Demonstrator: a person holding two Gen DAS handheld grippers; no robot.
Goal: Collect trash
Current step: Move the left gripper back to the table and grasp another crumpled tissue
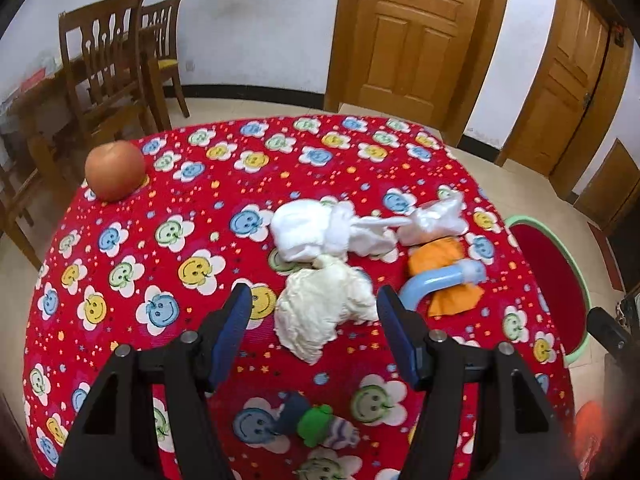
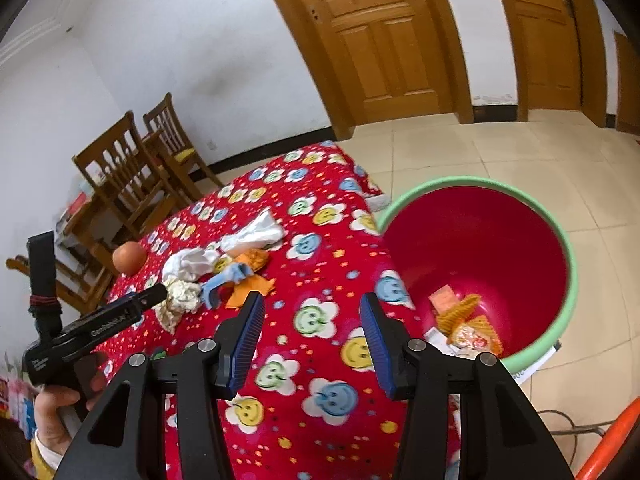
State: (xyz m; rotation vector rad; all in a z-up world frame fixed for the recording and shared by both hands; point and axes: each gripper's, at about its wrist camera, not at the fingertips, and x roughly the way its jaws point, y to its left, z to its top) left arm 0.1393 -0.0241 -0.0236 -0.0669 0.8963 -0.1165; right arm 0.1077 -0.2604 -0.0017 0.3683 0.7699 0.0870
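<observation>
My left gripper [image 1: 314,300] is open, its fingers either side of a crumpled cream tissue [image 1: 320,312] on the red smiley tablecloth [image 1: 160,240]. Behind the tissue lie a white crumpled wad [image 1: 316,232], a white plastic bag [image 1: 436,220], an orange wrapper [image 1: 444,276] and a light blue curved piece [image 1: 436,280]. My right gripper [image 2: 312,320] is open and empty above the table's right edge, beside the red bin with a green rim [image 2: 480,248]. The bin holds several wrappers [image 2: 464,324]. The left gripper also shows in the right wrist view [image 2: 120,312], at the tissue [image 2: 180,300].
An apple [image 1: 115,176] sits at the table's far left corner. A small green and blue toy [image 1: 316,424] lies near the front edge. Wooden chairs [image 1: 116,72] stand far left. Two wooden doors [image 1: 412,32] are behind. An orange object [image 2: 608,444] lies on the floor at right.
</observation>
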